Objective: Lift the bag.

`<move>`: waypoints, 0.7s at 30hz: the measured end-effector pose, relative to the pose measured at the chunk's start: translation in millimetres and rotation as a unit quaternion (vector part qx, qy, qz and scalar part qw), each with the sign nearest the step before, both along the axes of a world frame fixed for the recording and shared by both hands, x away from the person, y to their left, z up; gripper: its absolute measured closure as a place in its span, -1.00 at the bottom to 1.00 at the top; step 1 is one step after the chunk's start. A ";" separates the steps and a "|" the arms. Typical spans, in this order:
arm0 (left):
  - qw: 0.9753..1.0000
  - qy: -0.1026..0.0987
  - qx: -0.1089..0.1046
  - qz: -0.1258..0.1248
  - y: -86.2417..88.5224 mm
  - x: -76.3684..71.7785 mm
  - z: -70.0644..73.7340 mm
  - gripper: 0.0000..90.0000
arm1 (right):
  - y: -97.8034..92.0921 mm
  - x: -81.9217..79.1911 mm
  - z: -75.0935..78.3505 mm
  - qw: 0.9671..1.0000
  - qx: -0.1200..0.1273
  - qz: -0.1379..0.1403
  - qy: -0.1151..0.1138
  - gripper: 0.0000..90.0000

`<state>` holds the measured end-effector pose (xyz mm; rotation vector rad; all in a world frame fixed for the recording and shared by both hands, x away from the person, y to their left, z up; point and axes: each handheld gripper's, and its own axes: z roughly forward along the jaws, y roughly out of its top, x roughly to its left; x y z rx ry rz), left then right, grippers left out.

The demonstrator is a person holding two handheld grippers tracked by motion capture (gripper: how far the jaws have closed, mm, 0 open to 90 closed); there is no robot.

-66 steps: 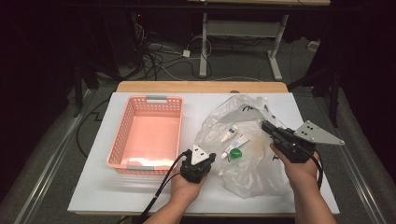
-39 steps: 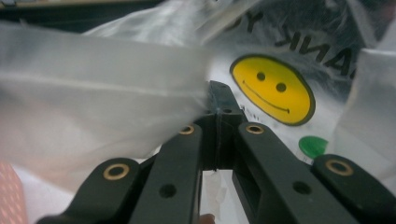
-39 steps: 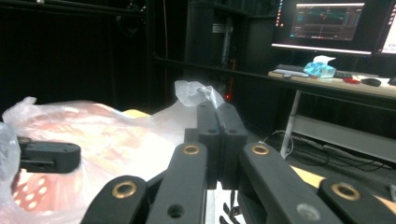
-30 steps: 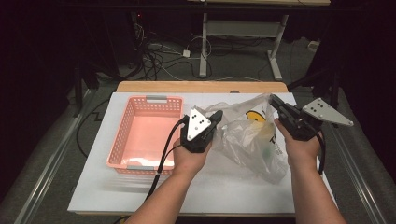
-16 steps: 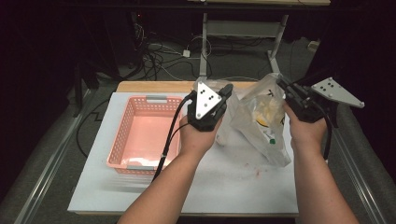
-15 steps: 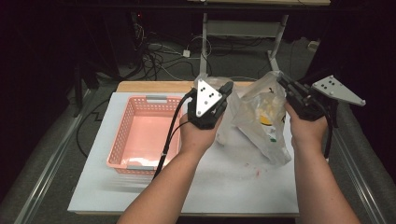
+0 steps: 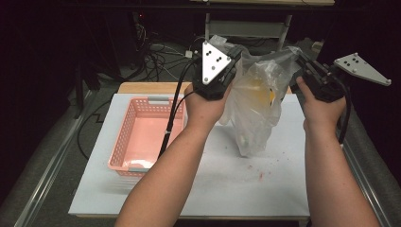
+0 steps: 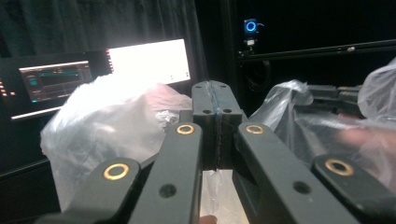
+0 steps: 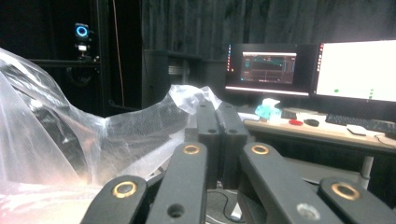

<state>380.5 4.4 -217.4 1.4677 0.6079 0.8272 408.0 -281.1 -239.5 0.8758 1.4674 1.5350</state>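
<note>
Since the pink basket (image 7: 142, 135) sits at the left of the surface (image 7: 227, 184), the bag (image 7: 255, 104) held up in the air should be carried that way level; the left hand-held gripper (image 7: 232, 53) is clamped tight on one top corner. The right hand-held gripper (image 7: 302, 61) pinches the other corner, jaws closed; I judge both should keep the mouth taut so the yellow and green items inside don't spill.

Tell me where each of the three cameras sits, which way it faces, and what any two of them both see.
High view: above the person's side, looking forward and down on the white table and pink basket; both forearms show, with the left gripper and right gripper lifting a clear plastic bag.
Left gripper view: on the left gripper, looking along shut jaws pinching bag film, toward monitors.
Right gripper view: on the right gripper, jaws shut on film, facing a desk with monitors.
Shared: both gripper views see the bag and lit monitors.
</note>
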 end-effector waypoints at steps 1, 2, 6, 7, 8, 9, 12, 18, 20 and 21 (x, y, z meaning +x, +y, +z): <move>1.000 0.004 0.002 0.000 -2.0 1.6 -2.3 0.96 | -0.3 0.7 -1.7 1.000 0.000 -0.001 0.004 1.00; 1.000 0.011 0.004 -0.002 -4.3 3.8 -6.4 0.96 | -0.6 1.9 -4.6 1.000 -0.002 -0.001 0.008 1.00; 0.999 0.038 0.015 -0.001 -9.5 13.8 -27.3 0.96 | 1.6 8.2 -23.7 0.999 -0.012 0.001 0.033 1.00; 0.999 0.042 0.013 -0.001 -8.7 14.8 -31.1 0.96 | 2.1 8.9 -27.9 0.999 -0.012 0.001 0.039 1.00; 0.999 0.046 0.016 -0.001 -8.1 15.3 -34.4 0.96 | 2.1 9.6 -31.8 0.999 -0.013 0.002 0.041 1.00; 0.999 0.048 0.017 0.002 -8.1 15.6 -37.7 0.97 | 1.9 9.9 -35.2 0.999 -0.014 0.002 0.046 1.00; 0.998 0.059 0.022 0.002 -5.7 17.1 -46.2 0.96 | 1.8 10.0 -44.8 0.998 -0.019 0.003 0.056 1.00; 0.997 0.074 0.025 -0.001 -1.0 14.6 -57.7 0.96 | 1.1 8.9 -61.5 0.997 -0.029 0.006 0.073 1.00; 0.996 0.080 0.031 -0.002 0.5 14.1 -61.2 0.95 | 0.3 8.4 -65.7 0.997 -0.029 0.005 0.078 1.00; 0.996 0.083 0.031 -0.001 1.1 13.9 -63.0 0.95 | -0.3 7.8 -67.5 0.996 -0.029 0.005 0.079 1.00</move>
